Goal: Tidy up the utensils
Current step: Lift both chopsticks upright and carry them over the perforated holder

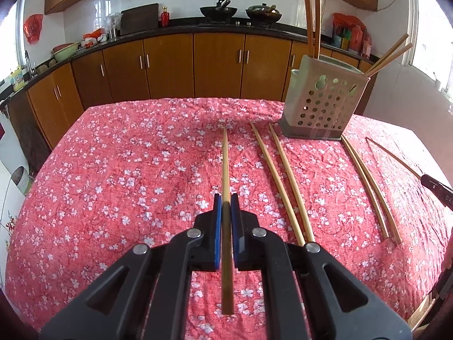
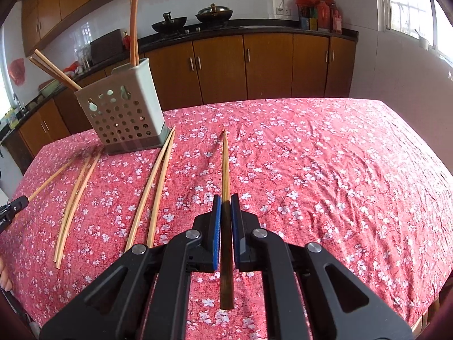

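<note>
My left gripper (image 1: 226,201) is shut on a wooden chopstick (image 1: 225,164) that points forward above the floral tablecloth. My right gripper (image 2: 226,201) is shut on another chopstick (image 2: 225,167) in the same way. A grey perforated utensil holder (image 1: 322,102) stands on the table with several chopsticks upright in it; it also shows in the right wrist view (image 2: 124,113). Two pairs of loose chopsticks lie on the cloth (image 1: 283,181), (image 1: 368,184); the same pairs show in the right wrist view (image 2: 154,187), (image 2: 76,195).
The table carries a red flowered cloth (image 1: 127,170). Brown kitchen cabinets (image 1: 170,65) and a counter with woks (image 1: 218,12) run behind it. The right gripper's tip (image 1: 436,191) shows at the left view's right edge, the left gripper's tip (image 2: 11,208) at the right view's left edge.
</note>
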A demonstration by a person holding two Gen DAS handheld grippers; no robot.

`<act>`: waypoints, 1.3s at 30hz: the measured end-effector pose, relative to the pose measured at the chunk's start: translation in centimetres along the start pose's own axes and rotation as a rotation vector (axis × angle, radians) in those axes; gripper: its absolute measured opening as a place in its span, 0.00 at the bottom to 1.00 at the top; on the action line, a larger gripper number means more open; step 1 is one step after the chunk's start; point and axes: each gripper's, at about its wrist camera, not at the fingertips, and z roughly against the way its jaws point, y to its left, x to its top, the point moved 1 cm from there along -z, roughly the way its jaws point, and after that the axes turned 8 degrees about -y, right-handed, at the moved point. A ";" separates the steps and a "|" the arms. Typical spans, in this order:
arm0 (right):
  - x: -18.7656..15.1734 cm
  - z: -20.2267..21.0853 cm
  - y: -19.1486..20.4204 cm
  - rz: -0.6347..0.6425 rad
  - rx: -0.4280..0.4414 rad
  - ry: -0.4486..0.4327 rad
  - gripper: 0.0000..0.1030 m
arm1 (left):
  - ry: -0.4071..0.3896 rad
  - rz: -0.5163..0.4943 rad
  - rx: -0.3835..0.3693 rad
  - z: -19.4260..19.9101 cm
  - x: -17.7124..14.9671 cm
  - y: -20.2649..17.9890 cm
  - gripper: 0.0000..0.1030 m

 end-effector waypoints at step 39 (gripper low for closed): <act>13.7 10.9 4.5 -0.060 0.262 -0.529 0.08 | -0.488 0.055 -0.222 11.3 15.7 -6.3 0.07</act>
